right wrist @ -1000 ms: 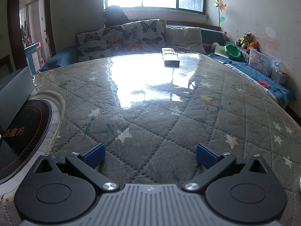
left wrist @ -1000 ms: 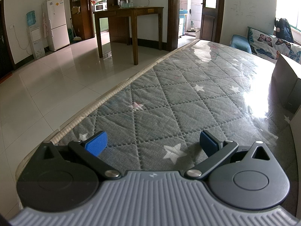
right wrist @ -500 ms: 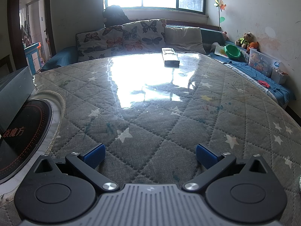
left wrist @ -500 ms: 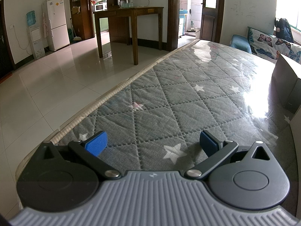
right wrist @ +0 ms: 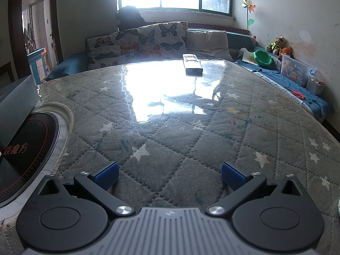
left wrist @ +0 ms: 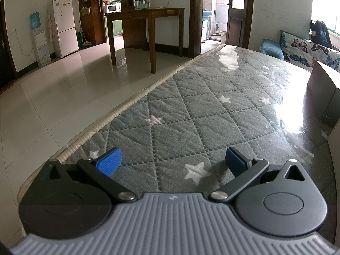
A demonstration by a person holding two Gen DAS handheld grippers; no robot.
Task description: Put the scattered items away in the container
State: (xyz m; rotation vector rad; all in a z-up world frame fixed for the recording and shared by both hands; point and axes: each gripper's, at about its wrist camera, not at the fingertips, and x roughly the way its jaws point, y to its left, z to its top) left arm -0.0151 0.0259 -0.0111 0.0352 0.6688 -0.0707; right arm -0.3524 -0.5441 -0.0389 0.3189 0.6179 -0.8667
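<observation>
A grey remote control [right wrist: 192, 63] lies at the far edge of the round table, which is covered with a grey quilted star-pattern cloth [right wrist: 191, 127] under clear plastic. A dark grey box [left wrist: 324, 93] stands on the table at the right of the left wrist view; the same box [right wrist: 17, 99] shows at the left of the right wrist view. My left gripper [left wrist: 171, 162] rests low over the cloth [left wrist: 191, 116], open and with nothing between its blue pads. My right gripper [right wrist: 169, 174] is open too, far short of the remote.
A black induction hob [right wrist: 23, 146] is set into the table's middle at my right gripper's left. The table edge [left wrist: 127, 102] drops to a tiled floor on the left. A sofa with butterfly cushions [right wrist: 140, 42] stands beyond the table, and toys and a green bowl [right wrist: 263, 58] lie at the right.
</observation>
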